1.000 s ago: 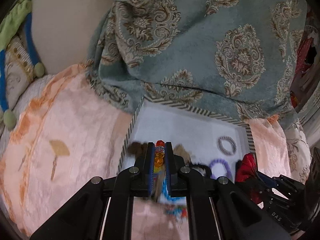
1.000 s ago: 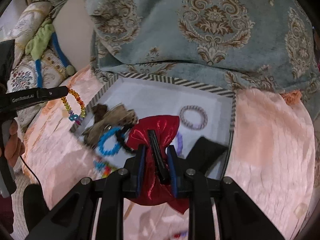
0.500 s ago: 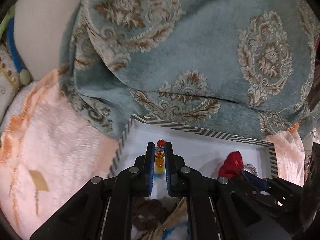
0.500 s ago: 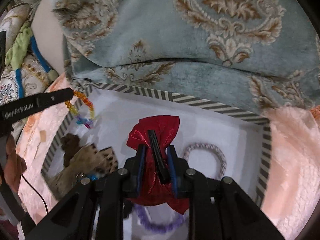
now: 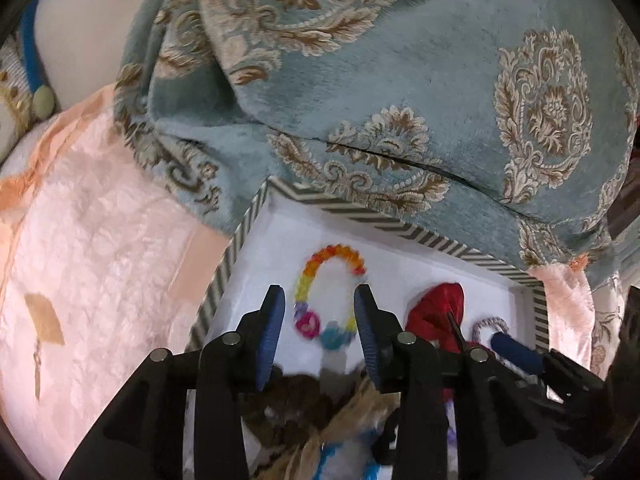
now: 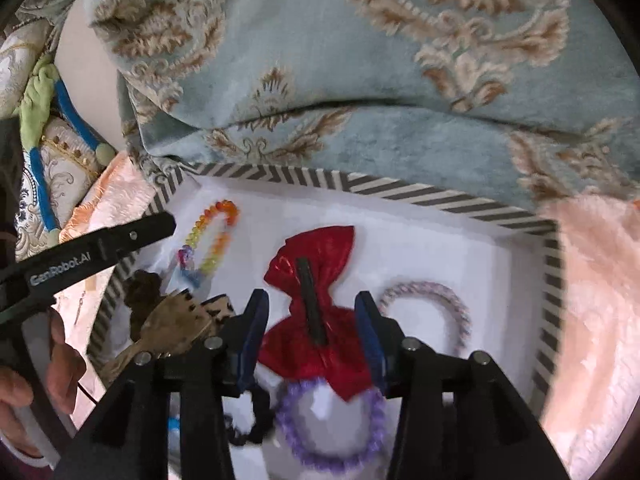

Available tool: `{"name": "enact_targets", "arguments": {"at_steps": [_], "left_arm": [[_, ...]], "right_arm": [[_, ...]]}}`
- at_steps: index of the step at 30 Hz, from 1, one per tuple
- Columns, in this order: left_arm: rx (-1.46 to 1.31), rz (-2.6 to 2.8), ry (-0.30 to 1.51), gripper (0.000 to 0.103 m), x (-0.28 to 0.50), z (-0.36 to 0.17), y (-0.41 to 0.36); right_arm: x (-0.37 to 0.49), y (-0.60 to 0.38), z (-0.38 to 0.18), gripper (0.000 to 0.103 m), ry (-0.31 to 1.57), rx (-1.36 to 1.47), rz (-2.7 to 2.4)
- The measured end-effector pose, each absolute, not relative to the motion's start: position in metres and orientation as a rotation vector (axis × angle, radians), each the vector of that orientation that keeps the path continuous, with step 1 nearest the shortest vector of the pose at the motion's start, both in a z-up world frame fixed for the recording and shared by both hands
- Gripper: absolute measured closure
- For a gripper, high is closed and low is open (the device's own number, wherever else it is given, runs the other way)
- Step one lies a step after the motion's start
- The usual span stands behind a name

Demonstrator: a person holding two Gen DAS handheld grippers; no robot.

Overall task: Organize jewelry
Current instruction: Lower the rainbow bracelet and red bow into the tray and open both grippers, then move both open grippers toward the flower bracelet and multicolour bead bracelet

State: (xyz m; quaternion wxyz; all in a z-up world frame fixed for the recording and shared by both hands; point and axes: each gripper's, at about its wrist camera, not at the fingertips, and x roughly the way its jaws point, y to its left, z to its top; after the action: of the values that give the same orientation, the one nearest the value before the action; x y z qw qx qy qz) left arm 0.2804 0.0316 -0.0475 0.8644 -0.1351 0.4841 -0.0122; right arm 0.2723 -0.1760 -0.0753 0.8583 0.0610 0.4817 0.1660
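Rainbow beads catch my eye first: the rainbow bracelet lies on the white floor of the striped tray, near its far left corner, framed by my left gripper, whose fingers have just been opening and stand wide, clear of it. My right gripper has likewise just been opening; the red bow clip lies flat between its fingers, untouched. A pale twisted bracelet rests just right of the bow, a purple bracelet nearer me.

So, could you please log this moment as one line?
left gripper: open, jaws just opening, rainbow bracelet in tray | right gripper: open, jaws just opening, red bow released
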Motion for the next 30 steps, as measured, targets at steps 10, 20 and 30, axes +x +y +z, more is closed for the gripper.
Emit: {"name": "enact_targets", "arguments": {"at_steps": [10,20,30], "left_arm": [[-0.205,-0.039,1.002,0.084,0.209,-0.030,0.015],[-0.126,-0.029,0.935,0.084,0.123,-0.014,-0.010],[-0.062,-0.032,0.903,0.084,0.068,-0.012,-0.033]], "right_arm": [[0.187,-0.206,-0.037,0.051,0.931,0.137,0.348],[0.101,-0.227,-0.031,0.051,0.915,0.151,0.321],[0.045,-0.234,-0.026,0.049,0.902,0.137,0.298]]}}
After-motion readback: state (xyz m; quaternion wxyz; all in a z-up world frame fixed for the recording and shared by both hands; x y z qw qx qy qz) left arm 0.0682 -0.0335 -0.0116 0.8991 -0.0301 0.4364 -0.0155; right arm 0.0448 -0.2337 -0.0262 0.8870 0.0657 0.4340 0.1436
